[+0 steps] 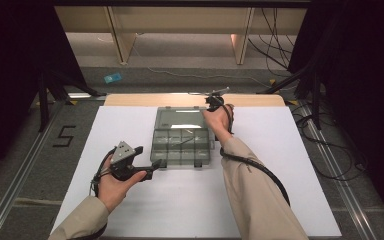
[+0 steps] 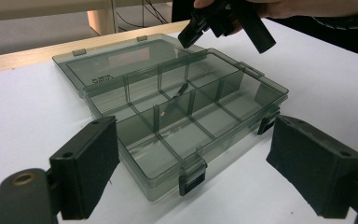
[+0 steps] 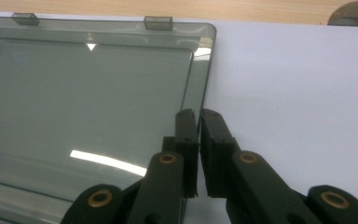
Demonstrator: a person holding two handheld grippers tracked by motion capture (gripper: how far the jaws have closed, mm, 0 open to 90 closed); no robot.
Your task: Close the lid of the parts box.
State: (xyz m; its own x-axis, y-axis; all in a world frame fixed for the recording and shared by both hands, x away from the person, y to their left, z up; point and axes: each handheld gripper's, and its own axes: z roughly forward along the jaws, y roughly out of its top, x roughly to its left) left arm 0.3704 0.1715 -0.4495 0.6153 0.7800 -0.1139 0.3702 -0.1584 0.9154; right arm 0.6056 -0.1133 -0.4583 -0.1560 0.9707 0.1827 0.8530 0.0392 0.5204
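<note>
Two grippers work a smoky, see-through plastic organiser box (image 1: 182,145) that lies near the middle of the white tabletop (image 1: 145,210), its lid (image 1: 179,118) folded flat open toward twelve o'clock. The right gripper (image 1: 214,101) sits at the lid's one-o'clock corner; in the right gripper view its fingers (image 3: 186,140) are pressed together on the lid's right edge (image 3: 199,88), so the step in hand looks like taking hold of the lid to swing it closed over the tray. The left gripper (image 1: 156,163) waits at the box's seven-o'clock corner with its fingers (image 2: 86,170) spread wide, nothing between them, bracketing the front wall and its dark latches (image 2: 192,178) from just beside.

Next, I judge, the lid must be lifted on its hinge in an arc toward six o'clock while the left steadies the base; the thin, slick plastic could slip from a shallow pinch.

The box is rigid, glossy and rectangular, split by thin dividers into small compartments (image 2: 168,135); one small dark item (image 2: 182,89) lies in a rear cell, too small to identify. The lid carries two small tabs (image 3: 158,22) on its far edge.
</note>
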